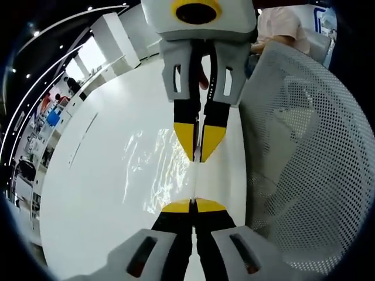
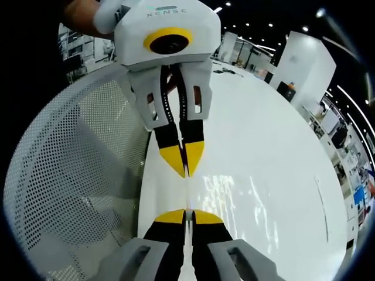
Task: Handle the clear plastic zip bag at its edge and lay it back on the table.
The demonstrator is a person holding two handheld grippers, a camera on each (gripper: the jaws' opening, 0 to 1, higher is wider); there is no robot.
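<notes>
- The left gripper [image 1: 193,206] was clamped on one edge of the clear plastic zip bag [image 1: 153,170].
- The right gripper [image 2: 185,215] was clamped on the opposite edge.
- The bag was stretched above the white table [image 1: 94,193]; contents could not be determined.
- A white mesh chair [image 1: 310,158] stood beside the table.

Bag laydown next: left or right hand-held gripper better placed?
No clear winner. Left hand-held gripper and right hand-held gripper each look shut on the clear bag edge, tips facing, over the white table by the mesh chair. Likely lower both together.
</notes>
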